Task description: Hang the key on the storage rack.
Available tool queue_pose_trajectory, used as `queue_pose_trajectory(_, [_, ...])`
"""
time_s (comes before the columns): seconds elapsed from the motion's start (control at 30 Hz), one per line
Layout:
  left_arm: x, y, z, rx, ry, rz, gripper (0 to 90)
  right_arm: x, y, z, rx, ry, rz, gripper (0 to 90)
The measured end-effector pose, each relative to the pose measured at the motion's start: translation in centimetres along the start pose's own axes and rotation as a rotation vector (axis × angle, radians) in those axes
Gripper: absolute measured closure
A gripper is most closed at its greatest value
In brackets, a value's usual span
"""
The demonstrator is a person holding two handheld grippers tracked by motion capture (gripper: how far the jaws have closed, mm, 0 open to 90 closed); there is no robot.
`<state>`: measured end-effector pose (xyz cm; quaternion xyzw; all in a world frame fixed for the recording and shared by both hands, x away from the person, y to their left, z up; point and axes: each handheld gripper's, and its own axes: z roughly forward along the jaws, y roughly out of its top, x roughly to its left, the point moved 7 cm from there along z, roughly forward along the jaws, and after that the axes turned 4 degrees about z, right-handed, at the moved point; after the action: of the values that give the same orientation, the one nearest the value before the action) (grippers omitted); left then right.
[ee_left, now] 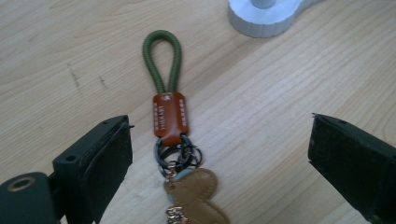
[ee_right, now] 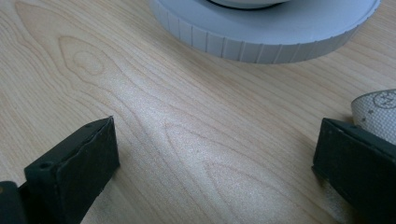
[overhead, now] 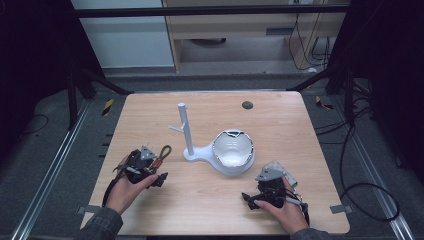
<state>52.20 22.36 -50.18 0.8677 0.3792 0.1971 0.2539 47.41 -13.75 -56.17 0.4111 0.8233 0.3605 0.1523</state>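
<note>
A keychain (ee_left: 170,116) lies flat on the wooden table (overhead: 210,200): a green cord loop, a brown leather tab, metal rings and a tan heart-shaped charm. My left gripper (ee_left: 219,136) is open, its jaws wide on either side of the rings, not touching them. From above, the keychain (overhead: 163,154) sits just ahead of the left gripper (overhead: 154,166). A white stand (overhead: 185,131) with an upright post and side peg joins a round white dish (overhead: 233,152). My right gripper (overhead: 270,184) is open near the dish, with bare wood between its jaws (ee_right: 215,149).
A pale patterned piece (ee_right: 376,114) lies by the right jaw, also seen beside the right gripper (overhead: 276,165) from above. The dish's ribbed base (ee_right: 261,32) is close ahead of the right gripper. A dark round spot (overhead: 247,105) marks the far table.
</note>
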Motion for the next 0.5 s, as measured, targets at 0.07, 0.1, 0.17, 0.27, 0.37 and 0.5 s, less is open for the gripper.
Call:
queue_pose_trajectory(0.07, [0.4,-0.1,0.1,0.030,0.009,0.020,5.9,0.0,0.0,0.0,0.001,-0.001,0.002,0.2])
queue_pose_trajectory(0.1, [0.5,-0.1,0.1,0.043,0.012,0.026,5.9,0.0,0.0,0.0,0.001,-0.001,0.002,0.2])
queue_pose_trajectory(0.17, [0.8,0.3,0.2,0.049,0.017,0.024,6.0,0.0,0.0,0.0,0.000,-0.001,0.002,0.2])
queue_pose_trajectory(0.27, [0.9,0.5,0.4,0.064,0.017,0.031,5.9,0.0,0.0,0.0,-0.001,-0.007,0.001,0.2])
queue_pose_trajectory(0.37, [1.3,0.9,0.6,0.080,0.014,0.025,5.4,0.0,0.0,0.0,-0.001,-0.007,0.001,0.2])
queue_pose_trajectory(0.5, [2.0,1.4,0.8,0.090,0.023,0.014,4.9,0.0,0.0,0.0,-0.001,-0.007,0.001,0.2])
